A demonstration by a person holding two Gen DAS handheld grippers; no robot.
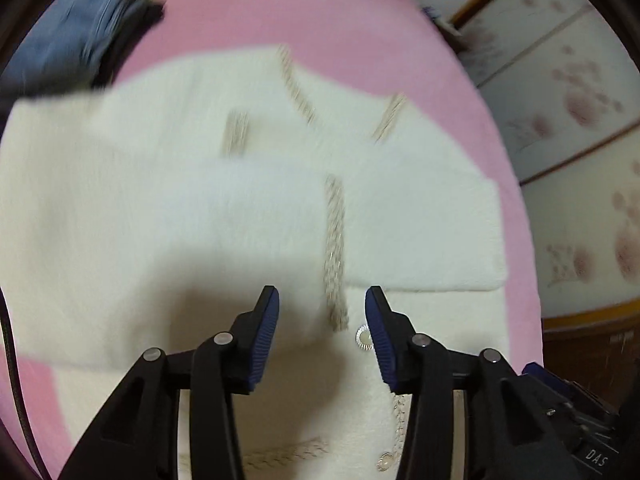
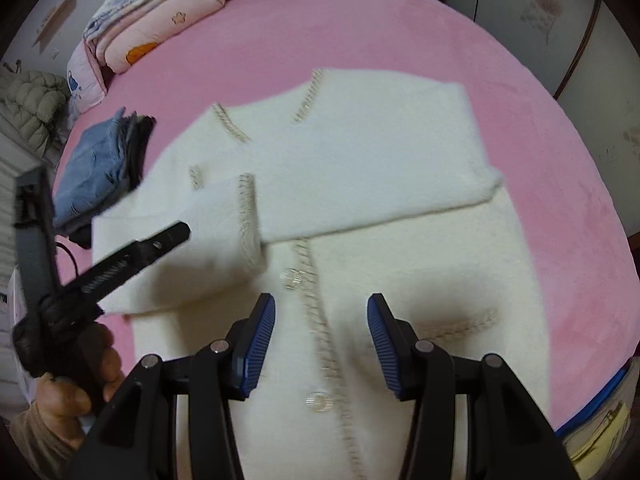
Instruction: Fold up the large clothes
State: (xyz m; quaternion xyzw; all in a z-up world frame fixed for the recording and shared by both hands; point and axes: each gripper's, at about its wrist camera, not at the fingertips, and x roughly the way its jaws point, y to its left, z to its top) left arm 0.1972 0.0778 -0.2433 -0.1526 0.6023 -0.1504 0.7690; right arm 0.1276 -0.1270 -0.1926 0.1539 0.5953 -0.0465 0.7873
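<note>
A white fuzzy cardigan (image 2: 360,160) with beige braided trim and round buttons lies flat on the pink bed cover (image 2: 360,32), both sleeves folded across its chest. My right gripper (image 2: 322,304) hovers open above the buttoned front with nothing between its blue pads. In the left wrist view the cardigan (image 1: 160,220) is blurred, and my left gripper (image 1: 322,300) stands open just above a trimmed cuff (image 1: 334,248), holding nothing. The right wrist view also shows the left gripper (image 2: 176,236), held in a hand (image 2: 80,392), over the left folded sleeve (image 2: 180,272).
A stack of folded jeans and dark clothes (image 2: 100,168) sits at the cardigan's left, touching its edge. Folded pink quilts (image 2: 152,16) lie at the bed's far left. A padded jacket (image 2: 28,104) is off the bed. Patterned wardrobe doors (image 1: 580,120) stand beside the bed.
</note>
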